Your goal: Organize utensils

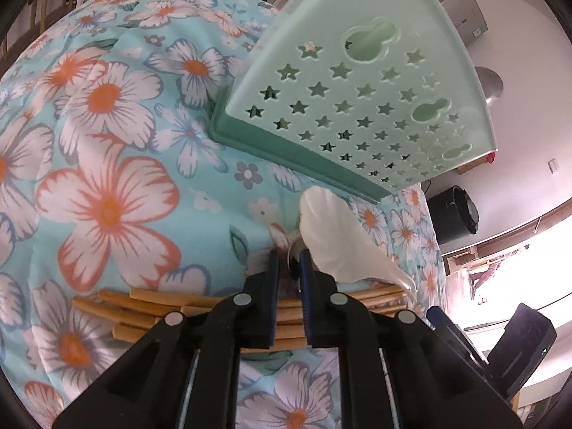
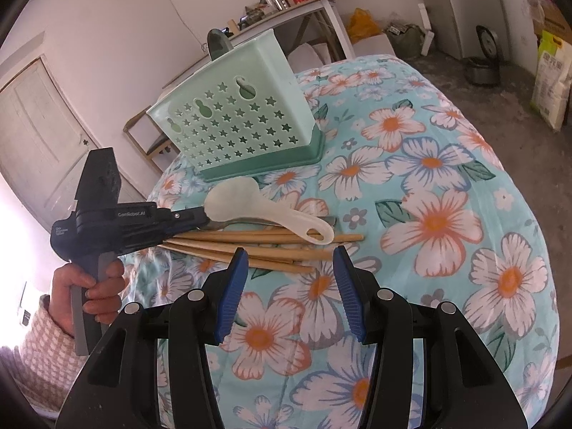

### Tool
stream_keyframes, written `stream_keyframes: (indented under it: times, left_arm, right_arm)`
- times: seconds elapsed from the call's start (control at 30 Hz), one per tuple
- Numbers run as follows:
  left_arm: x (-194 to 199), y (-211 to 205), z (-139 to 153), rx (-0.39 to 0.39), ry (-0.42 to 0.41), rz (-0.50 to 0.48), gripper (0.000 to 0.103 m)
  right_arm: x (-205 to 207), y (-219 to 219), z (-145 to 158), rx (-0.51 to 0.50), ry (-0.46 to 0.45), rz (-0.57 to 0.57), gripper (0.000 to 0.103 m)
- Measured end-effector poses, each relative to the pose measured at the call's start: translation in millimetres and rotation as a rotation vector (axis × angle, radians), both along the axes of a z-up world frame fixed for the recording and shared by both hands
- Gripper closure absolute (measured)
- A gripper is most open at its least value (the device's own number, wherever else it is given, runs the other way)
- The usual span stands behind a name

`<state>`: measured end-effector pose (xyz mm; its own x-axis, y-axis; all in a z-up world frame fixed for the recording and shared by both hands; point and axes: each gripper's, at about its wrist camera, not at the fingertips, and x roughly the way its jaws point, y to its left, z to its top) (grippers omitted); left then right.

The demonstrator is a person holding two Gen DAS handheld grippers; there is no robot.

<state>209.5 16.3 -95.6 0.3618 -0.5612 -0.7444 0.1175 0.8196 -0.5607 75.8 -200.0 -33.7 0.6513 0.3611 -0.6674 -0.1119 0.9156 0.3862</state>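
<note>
Utensils lie in a loose heap on the counter, which is draped in a turquoise cloth printed with big white-and-orange flowers. Nearest the right gripper, whose blue-padded fingers stand about half apart with nothing between them, is a fan of wooden chopsticks lying crosswise. On top of the chopsticks rests a white plastic rice paddle, its looped handle end toward the right of that view, and under it a metal spoon whose handle pokes out beside the paddle.

The left gripper comes in from the left of the pile, held by a hand in a pink checked sleeve. Its fingers are drawn narrow, closed on the metal spoon's thin end right beside the paddle's broad blade (the blade overlaps the right finger in the left wrist view, so the paddle sits in the way of a clean look at the grip). The chopsticks pass beneath these fingers.

Beyond the pile stands a mint-green utensil holder with star-shaped cutouts and a darker green base, upright on the cloth and just behind the paddle's blade. Farther back are a white wall, a door and a cluttered white shelf.
</note>
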Motion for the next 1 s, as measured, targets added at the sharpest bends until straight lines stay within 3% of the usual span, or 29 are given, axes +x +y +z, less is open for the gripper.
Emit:
stream_keyframes:
  times: [0.27, 0.5, 0.67, 0.83, 1.0]
  left_arm:
    - [-11.3, 6.0, 12.2, 0.000, -0.032, 0.017, 0.100]
    - [-40.7, 19.9, 41.3, 0.014, -0.130, 0.022, 0.102]
    - [-64.2, 37.7, 52.2, -0.035, -0.153, -0.002, 0.102]
    - [-81.0, 73.4, 46.1, -0.111, -0.111, 0.009, 0.101]
    - [-88.2, 97.6, 18.3, -0.140, -0.015, 0.046, 0.102]
  right_arm:
    - [-0.6, 2.0, 1.7, -0.009, -0.004, 0.000, 0.055]
    - [-4.1, 3.1, 6.2, -0.010, -0.029, 0.000, 0.055]
    - [-8.9, 3.3, 9.4, -0.018, -0.037, -0.006, 0.055]
    - [-12.2, 5.1, 14.0, -0.027, -0.048, -0.008, 0.055]
    - [-12.2, 13.0, 15.6, -0.036, -0.049, 0.003, 0.055]
